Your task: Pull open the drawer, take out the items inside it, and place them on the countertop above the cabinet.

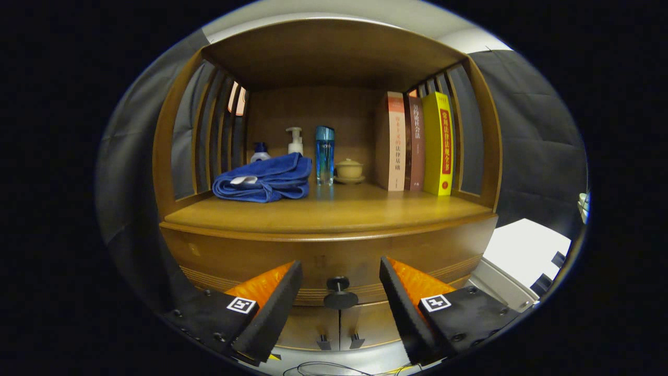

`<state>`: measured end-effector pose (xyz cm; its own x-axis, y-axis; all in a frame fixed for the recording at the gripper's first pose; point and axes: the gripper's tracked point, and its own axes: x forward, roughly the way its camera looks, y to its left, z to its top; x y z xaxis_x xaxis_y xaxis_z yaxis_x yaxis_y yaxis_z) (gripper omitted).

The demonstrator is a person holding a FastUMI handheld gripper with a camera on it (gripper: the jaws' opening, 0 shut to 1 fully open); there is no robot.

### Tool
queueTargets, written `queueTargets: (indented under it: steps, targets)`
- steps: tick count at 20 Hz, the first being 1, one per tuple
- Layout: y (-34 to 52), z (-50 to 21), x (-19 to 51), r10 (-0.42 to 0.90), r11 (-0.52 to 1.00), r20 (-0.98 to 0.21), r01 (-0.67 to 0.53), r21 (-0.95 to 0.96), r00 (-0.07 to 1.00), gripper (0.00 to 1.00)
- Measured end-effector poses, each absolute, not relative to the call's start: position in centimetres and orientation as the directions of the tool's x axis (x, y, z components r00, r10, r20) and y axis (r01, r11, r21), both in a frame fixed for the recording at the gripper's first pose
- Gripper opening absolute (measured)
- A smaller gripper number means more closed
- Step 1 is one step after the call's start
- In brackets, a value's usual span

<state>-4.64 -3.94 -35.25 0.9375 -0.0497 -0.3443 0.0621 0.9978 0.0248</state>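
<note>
1. Gripper view: we see the wooden cabinet [329, 245] across the middle of the frame, its open shelf above and its closed front below. The drawer [323, 256] is the curved wooden band under the shelf edge, in the lower centre; it looks fully shut, so the items inside are hidden from us.
2. The surface [323, 211] above the drawer, where the items must end up, has bare wood along its front in the centre of the frame. That is the best landing spot, we judge.
3. At the right of the shelf stand three upright books [417, 143], touching one another. At the left lies a folded blue towel [263, 180].
4. The hand-held gripper [340, 300] sits at the bottom of the frame with its fingers spread wide and holding nothing.
5. Behind the towel, at centre left, stand a small bottle [259, 152], a pump bottle [295, 141] and a tall blue bottle [324, 155]; a small lidded cup [348, 169] sits just right of them.
6. The dark round knob [340, 295] lies between the two fingers, low in the centre, not touched by either.
7. To do this step well, we would advance until the fingertips pass the knob's cap, keep it centred, close on the stem behind the cap, then pull straight back and level. An off-centre grip could slip off the small cap; a skewed pull could jam the drawer.
</note>
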Motion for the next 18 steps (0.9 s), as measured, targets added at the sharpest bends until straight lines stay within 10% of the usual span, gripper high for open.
queueTargets:
  steps: [7,18]
  targets:
    - [-3.3,-38.9,-5.0,-0.034,0.999,-0.419,0.043,0.013,0.908,0.62]
    - [-3.3,-40.5,-5.3,-0.043,0.999,-0.458,0.053,0.011,0.888,0.49]
